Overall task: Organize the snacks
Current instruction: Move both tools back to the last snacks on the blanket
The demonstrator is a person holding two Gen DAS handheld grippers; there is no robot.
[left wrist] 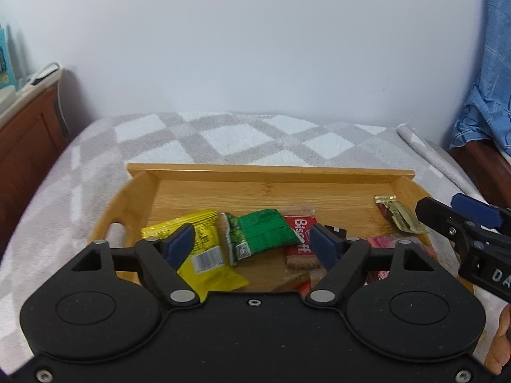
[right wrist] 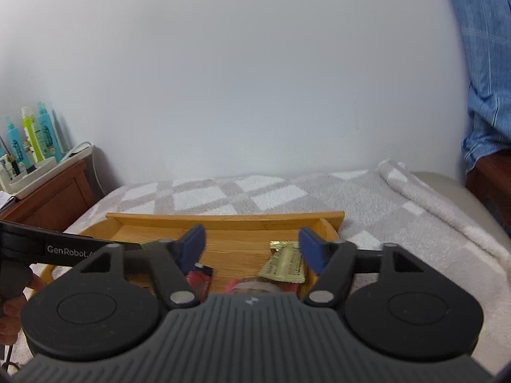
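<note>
A wooden tray (left wrist: 271, 174) lies on a checked blanket and holds several snack packets: a yellow one (left wrist: 209, 255), a green one (left wrist: 260, 231), a red Biscoff pack (left wrist: 298, 237), a gold packet (left wrist: 399, 214) and a pink one (left wrist: 381, 242). My left gripper (left wrist: 254, 244) is open and empty, just above the near snacks. My right gripper (right wrist: 252, 249) is open and empty over the tray's right side, above the gold packet (right wrist: 284, 263); it also shows in the left wrist view (left wrist: 447, 215). The tray shows in the right wrist view (right wrist: 223, 217).
The grey and white blanket (left wrist: 223, 137) covers a bed against a white wall. A brown wooden cabinet (left wrist: 28, 140) stands at the left with bottles (right wrist: 32, 137) and a white organiser on it. Blue cloth (left wrist: 485, 105) hangs at the right.
</note>
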